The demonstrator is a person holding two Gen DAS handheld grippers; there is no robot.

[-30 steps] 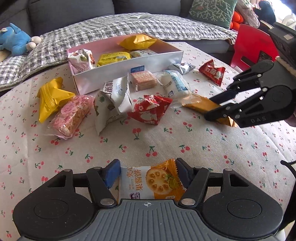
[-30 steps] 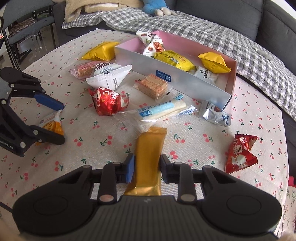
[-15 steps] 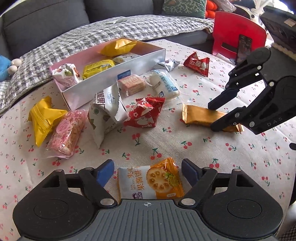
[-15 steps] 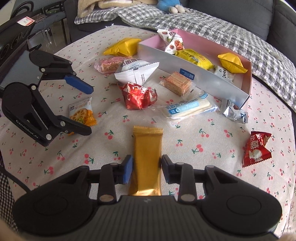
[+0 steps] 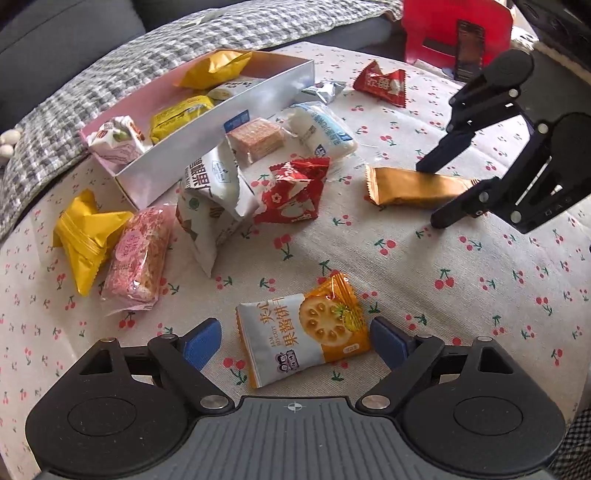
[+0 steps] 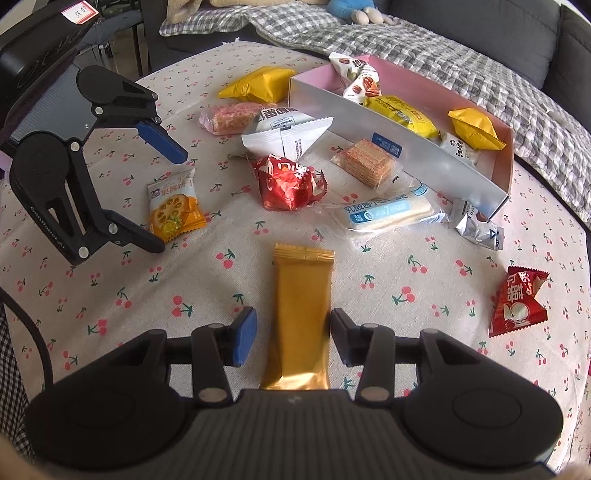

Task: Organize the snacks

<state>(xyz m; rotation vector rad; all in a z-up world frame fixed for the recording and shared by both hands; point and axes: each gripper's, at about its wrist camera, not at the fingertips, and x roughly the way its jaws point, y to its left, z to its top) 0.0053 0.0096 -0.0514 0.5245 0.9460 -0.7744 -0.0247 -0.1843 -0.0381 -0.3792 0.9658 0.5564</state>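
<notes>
Left gripper (image 5: pixel 295 341) jaws just opening, spread wide around jam biscuit packet (image 5: pixel 303 334) lying on bench (image 5: pixel 461 295); right gripper (image 6: pixel 293 338) jaws just opening, straddling gold bar (image 6: pixel 301 314), pads clear

Both jaws wider, clear of snacks.

Cherry-print tablecloth (image 5: pixel 461 295): spread across the table. Grey checked blanket (image 6: pixel 461 66): draped over a dark grey sofa (image 6: pixel 480 18) behind. Blue plush toy (image 6: pixel 354 9): laid on the blanket. Red chair (image 5: pixel 443 29): placed at the table's far edge.
</notes>
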